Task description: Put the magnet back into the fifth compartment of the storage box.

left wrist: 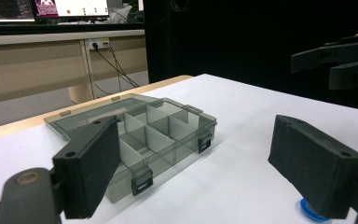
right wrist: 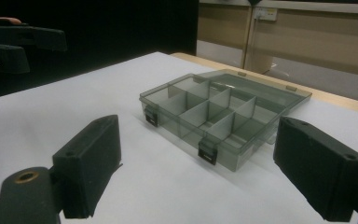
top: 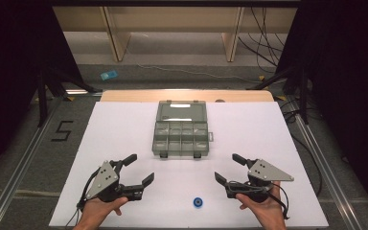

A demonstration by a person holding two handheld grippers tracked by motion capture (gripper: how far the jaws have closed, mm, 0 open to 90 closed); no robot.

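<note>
A smoky grey compartment box lies open in the middle of the white table top, its lid folded flat toward the far side and its compartments looking empty. A small blue round piece rests near the front edge between my hands. My left gripper is open at the front left, nothing between its jaws. My right gripper is open at the front right, also holding nothing. The left gripper view has the box ahead and the blue piece behind its right jaw. The right gripper view faces the box and its latches.
A wooden table edge shows beyond the white top. On the floor lie a marked "5", a blue item and cables. Dark stands flank the table. The other gripper hovers at the upper right in the left gripper view.
</note>
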